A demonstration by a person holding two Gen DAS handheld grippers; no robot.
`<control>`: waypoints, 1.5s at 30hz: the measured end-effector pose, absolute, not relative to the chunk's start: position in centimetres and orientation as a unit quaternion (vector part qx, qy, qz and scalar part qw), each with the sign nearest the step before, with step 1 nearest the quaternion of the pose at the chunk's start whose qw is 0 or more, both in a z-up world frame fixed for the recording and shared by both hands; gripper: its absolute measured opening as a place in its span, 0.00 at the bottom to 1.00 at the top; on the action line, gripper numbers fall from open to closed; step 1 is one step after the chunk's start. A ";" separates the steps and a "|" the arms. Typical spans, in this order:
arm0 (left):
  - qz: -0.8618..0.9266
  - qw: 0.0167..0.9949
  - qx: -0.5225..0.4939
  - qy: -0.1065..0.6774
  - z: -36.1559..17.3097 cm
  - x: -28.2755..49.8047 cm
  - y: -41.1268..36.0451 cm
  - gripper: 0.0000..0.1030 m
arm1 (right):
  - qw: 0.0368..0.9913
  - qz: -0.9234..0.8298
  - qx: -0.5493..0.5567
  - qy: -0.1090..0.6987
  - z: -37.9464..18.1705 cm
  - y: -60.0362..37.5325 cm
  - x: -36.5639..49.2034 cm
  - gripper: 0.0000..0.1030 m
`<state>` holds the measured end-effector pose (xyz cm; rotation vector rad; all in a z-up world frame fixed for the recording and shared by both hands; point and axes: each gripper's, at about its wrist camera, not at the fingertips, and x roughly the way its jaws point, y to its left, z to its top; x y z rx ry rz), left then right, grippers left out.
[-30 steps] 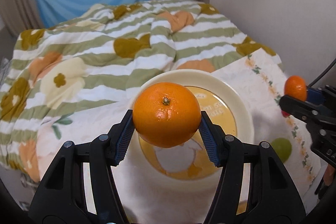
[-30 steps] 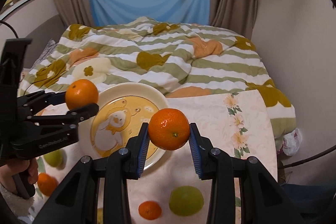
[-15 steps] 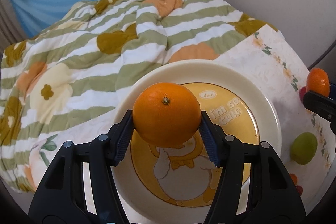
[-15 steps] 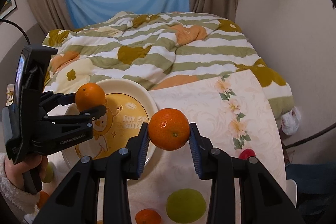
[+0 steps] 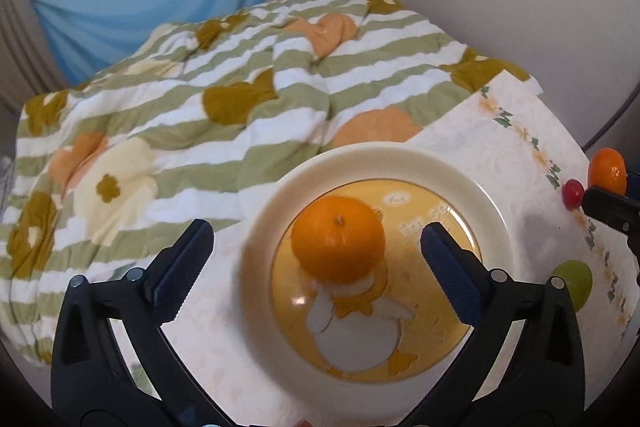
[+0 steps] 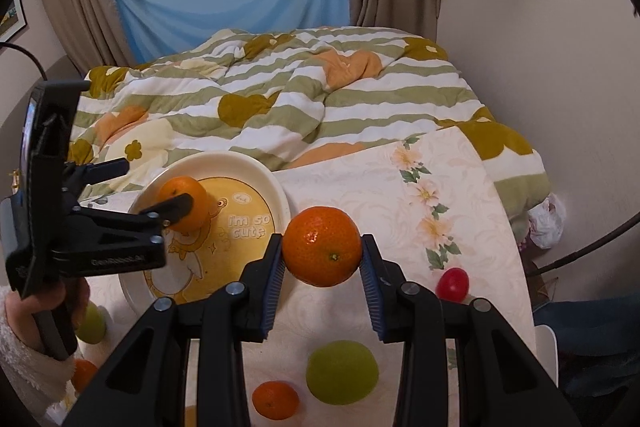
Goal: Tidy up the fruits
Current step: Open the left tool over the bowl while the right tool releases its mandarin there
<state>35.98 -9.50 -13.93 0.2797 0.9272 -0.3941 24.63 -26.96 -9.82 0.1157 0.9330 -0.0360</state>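
On the plate [image 5: 472,163], one orange [image 5: 338,239] between the spread-apart left gripper [image 5: 316,251]; right gripper [image 6: 322,273] clamped on a mandarin [image 6: 322,251].

Plate [image 6: 276,187] reads "i'm so cute"; gripper lettering blurred.

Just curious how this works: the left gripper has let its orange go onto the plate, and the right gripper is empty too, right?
Not quite. The right gripper is not empty: the right wrist view shows it shut on a mandarin. The rest holds: the left gripper is open and its orange sits on the plate.
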 end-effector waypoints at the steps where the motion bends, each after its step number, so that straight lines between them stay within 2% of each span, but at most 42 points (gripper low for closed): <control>1: -0.181 0.867 0.127 0.446 -13.6 35.7 -9.0 1.00 | 0.891 -0.012 0.053 0.450 -9.7 -27.0 24.7 0.33; 11: -0.105 0.876 0.070 0.465 -11.7 32.1 -3.0 1.00 | 0.891 0.068 0.014 0.449 -9.3 -25.7 27.1 0.33; 22: -0.039 0.874 0.019 0.483 -12.1 28.0 2.2 1.00 | 0.870 0.156 -0.048 0.466 -12.6 -21.8 30.8 0.33; 38: 0.019 0.872 -0.012 0.490 -13.1 25.5 4.5 1.00 | 0.847 0.212 -0.128 0.470 -16.3 -19.0 32.8 0.34; 40: 0.021 0.874 -0.017 0.486 -12.9 25.3 4.5 1.00 | 0.850 0.211 -0.130 0.465 -16.2 -19.0 32.6 0.52; 41: 0.024 0.874 -0.018 0.486 -12.8 25.2 4.5 1.00 | 0.851 0.212 -0.128 0.463 -16.0 -19.1 32.5 0.66; 42: 0.027 0.874 -0.019 0.485 -12.7 25.1 4.5 1.00 | 0.853 0.213 -0.125 0.460 -15.8 -19.2 32.5 0.76; 45: 0.032 0.874 -0.022 0.484 -12.5 24.9 4.5 1.00 | 0.856 0.218 -0.117 0.454 -15.2 -19.5 32.3 1.00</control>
